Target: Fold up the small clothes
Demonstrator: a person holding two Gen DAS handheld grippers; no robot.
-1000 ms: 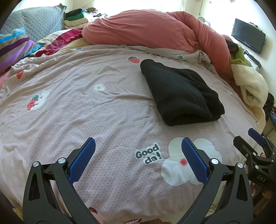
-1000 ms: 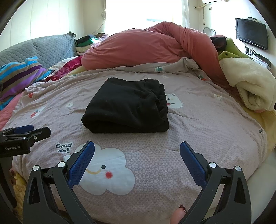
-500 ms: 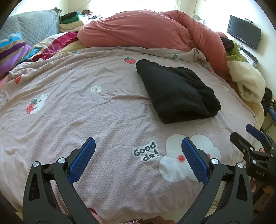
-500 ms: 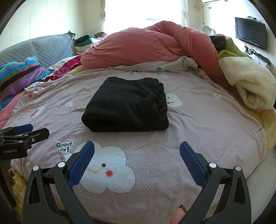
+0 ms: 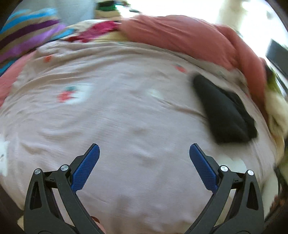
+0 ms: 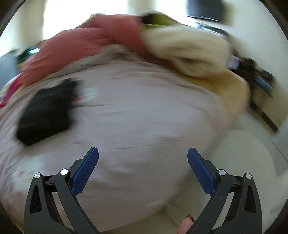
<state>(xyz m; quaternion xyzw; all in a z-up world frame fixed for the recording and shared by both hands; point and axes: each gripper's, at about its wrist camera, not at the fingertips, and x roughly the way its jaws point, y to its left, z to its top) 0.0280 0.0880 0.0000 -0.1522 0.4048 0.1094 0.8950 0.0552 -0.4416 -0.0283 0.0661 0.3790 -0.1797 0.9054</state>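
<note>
A folded black garment (image 5: 225, 111) lies on the pink printed bedspread (image 5: 126, 111), far right in the left wrist view. It lies far left in the right wrist view (image 6: 46, 109). Both views are blurred by motion. My left gripper (image 5: 144, 153) is open and empty, over bare bedspread well left of the garment. My right gripper (image 6: 143, 154) is open and empty, over bedspread (image 6: 144, 117) well right of the garment, near the bed's right edge.
A bunched salmon duvet (image 5: 180, 36) lies along the back of the bed. A cream blanket (image 6: 185, 48) is heaped at the back right. Striped pillows (image 5: 27, 36) lie at the back left. A dark screen (image 6: 205, 9) stands by the right wall.
Both grippers have swung apart: the left view turned left, the right view turned right. The black garment slid toward the edge of each view. Both grippers stay open and no longer see each other.
</note>
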